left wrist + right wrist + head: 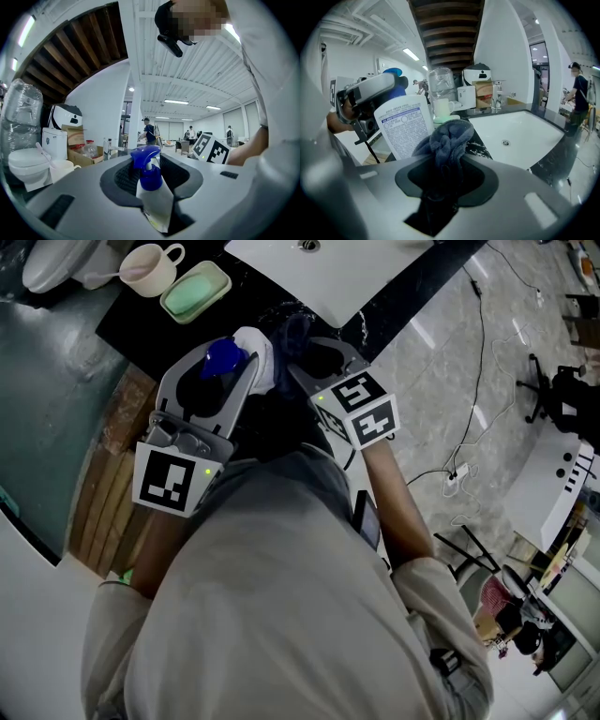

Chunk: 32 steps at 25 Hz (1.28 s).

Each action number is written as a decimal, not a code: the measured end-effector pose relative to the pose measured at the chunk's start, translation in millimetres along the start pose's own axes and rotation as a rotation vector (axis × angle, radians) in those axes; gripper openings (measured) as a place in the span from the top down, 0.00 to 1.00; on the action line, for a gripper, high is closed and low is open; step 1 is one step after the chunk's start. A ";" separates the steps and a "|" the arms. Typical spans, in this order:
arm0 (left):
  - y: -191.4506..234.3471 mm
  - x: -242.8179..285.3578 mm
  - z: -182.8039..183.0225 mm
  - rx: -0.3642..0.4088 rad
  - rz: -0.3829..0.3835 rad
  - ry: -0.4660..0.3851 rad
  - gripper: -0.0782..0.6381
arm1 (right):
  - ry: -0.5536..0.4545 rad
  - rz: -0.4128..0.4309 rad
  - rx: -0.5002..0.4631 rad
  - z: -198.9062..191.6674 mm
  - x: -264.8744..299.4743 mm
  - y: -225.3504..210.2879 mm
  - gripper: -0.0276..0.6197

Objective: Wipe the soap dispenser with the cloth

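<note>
black marbled counter [398,292] round white sink [520,133], left gripper [152,165] clamped on blue-pumped soap dispenser [151,180] above the counter's edge, right gripper [447,161] pinching bunched dark cloth [449,138] just beside it, pale tiled floor [450,381], strip-lit hall ceiling [187,79]

Upright white soap dispenser [152,187], blue pump; bunched dark-blue cloth [447,140] seemingly touches its labelled side.

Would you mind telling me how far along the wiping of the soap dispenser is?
Done: both things are picked up. The left gripper is clamped on the dispenser, the right gripper on the cloth. In hand: the cloth sits beside the dispenser's label, though contact is unclear. Left: the wiping itself; nothing shows how much is done.
</note>
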State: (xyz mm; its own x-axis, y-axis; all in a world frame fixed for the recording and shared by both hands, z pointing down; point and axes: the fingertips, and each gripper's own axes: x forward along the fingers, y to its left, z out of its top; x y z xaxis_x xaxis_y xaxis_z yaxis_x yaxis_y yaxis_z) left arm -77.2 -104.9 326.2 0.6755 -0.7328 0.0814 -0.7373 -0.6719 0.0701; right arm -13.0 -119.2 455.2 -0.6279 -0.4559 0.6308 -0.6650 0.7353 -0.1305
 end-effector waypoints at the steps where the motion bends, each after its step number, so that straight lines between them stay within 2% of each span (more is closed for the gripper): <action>1: -0.3 0.6 0.2 0.001 -0.001 0.001 0.72 | 0.005 -0.002 -0.004 -1.3 0.3 -0.6 0.77; 15: -5.0 3.6 2.2 0.022 0.002 0.009 0.72 | 0.008 -0.007 -0.013 -4.5 -2.7 -2.6 0.77; 27: -9.6 8.1 0.7 0.044 -0.026 0.030 0.72 | 0.046 -0.077 -0.102 -4.8 -20.5 -6.0 0.77; 32: -16.2 8.5 1.1 0.046 -0.059 0.043 0.72 | -0.013 -0.066 -0.047 1.2 -31.2 -7.9 0.77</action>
State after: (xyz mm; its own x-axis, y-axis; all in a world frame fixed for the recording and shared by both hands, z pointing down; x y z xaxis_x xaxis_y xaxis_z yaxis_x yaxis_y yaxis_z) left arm -59.5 -100.4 324.8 0.7161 -0.6874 0.1210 -0.6948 -0.7186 0.0300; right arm 11.4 -111.4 435.7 -0.5884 -0.5106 0.6270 -0.6859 0.7258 -0.0525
